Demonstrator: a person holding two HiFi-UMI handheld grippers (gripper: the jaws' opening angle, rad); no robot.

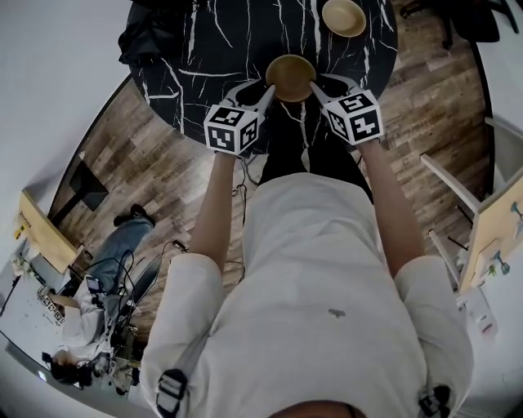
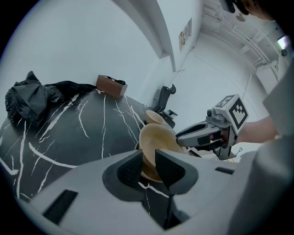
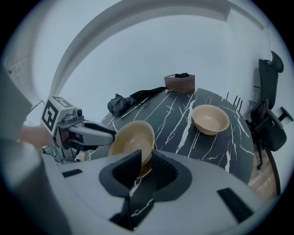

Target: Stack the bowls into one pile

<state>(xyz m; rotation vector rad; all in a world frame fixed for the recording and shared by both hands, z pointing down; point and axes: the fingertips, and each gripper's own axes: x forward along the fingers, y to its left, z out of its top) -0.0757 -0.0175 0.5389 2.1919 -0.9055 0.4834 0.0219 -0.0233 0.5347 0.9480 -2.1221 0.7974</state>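
Note:
A tan bowl hangs low over the near edge of the round black marble table, held from both sides. My left gripper is shut on its left rim, and the rim runs between the pads. On the opposite rim my right gripper is shut, the bowl tilting toward that camera. Whether the bowl touches the table I cannot tell. A second tan bowl stands alone farther back on the right.
A crumpled black cloth lies at the table's far left. A small brown box sits at the far rim. An office chair stands beside the table. A person sits on the wooden floor behind me.

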